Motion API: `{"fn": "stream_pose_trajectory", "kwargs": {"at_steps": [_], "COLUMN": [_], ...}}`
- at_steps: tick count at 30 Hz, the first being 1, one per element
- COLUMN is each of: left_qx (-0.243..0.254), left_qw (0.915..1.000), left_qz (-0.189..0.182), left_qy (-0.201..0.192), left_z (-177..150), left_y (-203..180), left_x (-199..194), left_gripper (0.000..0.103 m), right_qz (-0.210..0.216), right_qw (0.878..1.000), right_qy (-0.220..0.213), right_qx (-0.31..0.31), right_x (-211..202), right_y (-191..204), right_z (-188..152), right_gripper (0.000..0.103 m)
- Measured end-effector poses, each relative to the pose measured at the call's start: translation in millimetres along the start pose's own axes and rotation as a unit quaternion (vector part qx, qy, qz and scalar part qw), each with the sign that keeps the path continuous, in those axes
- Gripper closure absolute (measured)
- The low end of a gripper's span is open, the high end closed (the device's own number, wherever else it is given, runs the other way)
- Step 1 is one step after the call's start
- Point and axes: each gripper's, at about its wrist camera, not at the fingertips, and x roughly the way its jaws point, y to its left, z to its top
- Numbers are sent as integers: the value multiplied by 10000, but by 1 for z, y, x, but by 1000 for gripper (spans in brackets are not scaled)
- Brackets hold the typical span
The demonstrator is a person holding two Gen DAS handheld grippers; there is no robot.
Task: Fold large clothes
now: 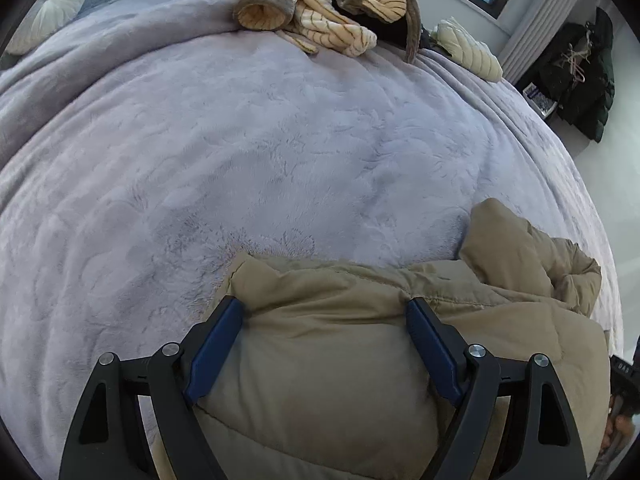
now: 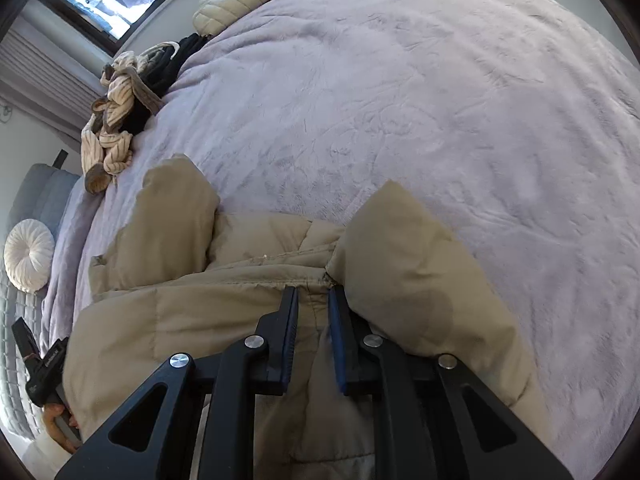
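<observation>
Covering its own lower half beyond frame, tan padded jacket [image 1: 328, 360] on bed [image 1: 280, 152].

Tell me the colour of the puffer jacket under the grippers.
Plain tan, no pattern: the jacket shows best in the right wrist view.

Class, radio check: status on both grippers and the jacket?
Left gripper open astride tan jacket. Right gripper pinching its fold. Striped clothes far off, nothing blocking.

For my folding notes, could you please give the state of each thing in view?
Tan padded jacket: lying rumpled on the bed, not yet folded.
Left gripper: open, jaws straddling the jacket's edge.
Right gripper: nearly shut, pinching a jacket seam.
Striped cream garment: crumpled heap.
Lilac plush blanket: spread flat.
</observation>
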Motion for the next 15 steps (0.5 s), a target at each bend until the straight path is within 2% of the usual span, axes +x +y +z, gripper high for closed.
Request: {"fn": "stream_pose_trajectory", "kwargs": {"at_steps": [5, 15], "left_qx": [-97, -140], "left_qw": [9999, 9996], "left_qz": [35, 255], "left_qy": [-18, -71], "left_z": [-1, 9], "left_y": [4, 2], "left_x": [9, -24], "left_gripper": [16, 16], "right_qz": [84, -398], "right_qw": [9999, 9991], "right_qy": [-36, -30], "right_qx": [68, -173], "right_x": [5, -8], "right_y": [-4, 16], "right_z": [-2, 2], "right_gripper": [88, 84]}}
